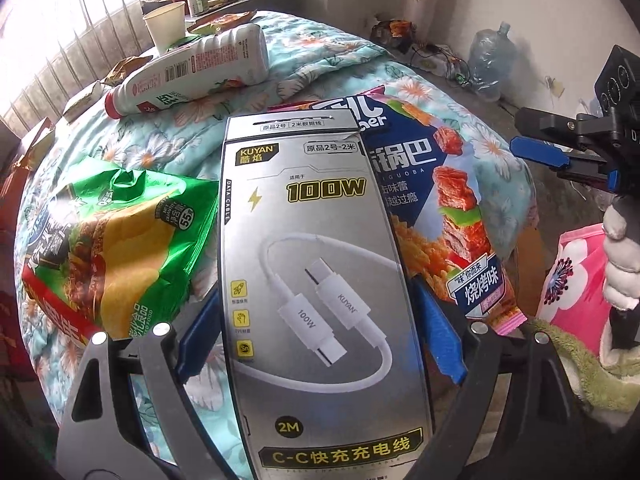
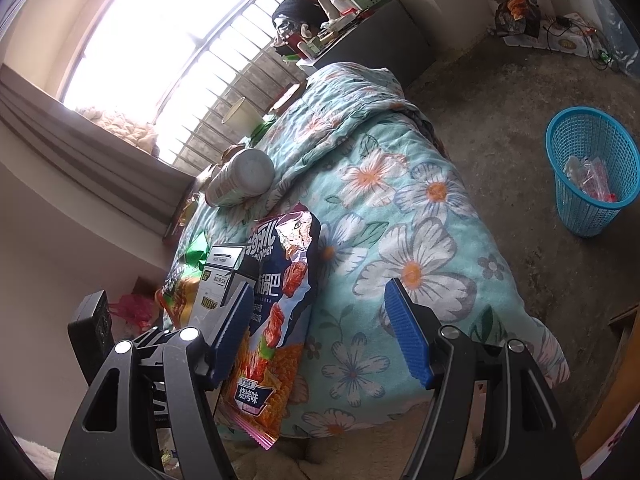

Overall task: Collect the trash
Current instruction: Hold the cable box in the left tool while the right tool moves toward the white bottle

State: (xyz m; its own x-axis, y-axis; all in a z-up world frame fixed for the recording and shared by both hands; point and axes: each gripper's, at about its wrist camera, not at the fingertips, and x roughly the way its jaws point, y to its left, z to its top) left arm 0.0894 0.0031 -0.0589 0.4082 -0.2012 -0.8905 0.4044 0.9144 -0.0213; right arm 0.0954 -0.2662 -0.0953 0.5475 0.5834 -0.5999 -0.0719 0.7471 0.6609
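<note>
A silver charging-cable box point(image 1: 320, 240) lies on the floral quilt point(image 1: 320, 72), on top of a blue snack bag point(image 1: 440, 208) and beside a green chip bag point(image 1: 112, 240). My left gripper point(image 1: 320, 340) is open and straddles the box's near end; its blue pads point(image 1: 440, 340) stand just off the box's sides. In the right wrist view my right gripper point(image 2: 320, 292) hovers open over the quilt point(image 2: 400, 200) with nothing between its fingers, its left finger beside the snack bag point(image 2: 280, 320) and the box point(image 2: 218, 276). A white bottle point(image 1: 192, 68) lies further back.
A paper cup point(image 1: 166, 26) and wrappers sit at the quilt's far end by the barred window. A blue mesh basket point(image 2: 592, 200) holding some trash stands on the concrete floor to the right. A water jug point(image 1: 486, 60) leans by the wall. A gloved hand point(image 1: 620, 264) holds the right gripper.
</note>
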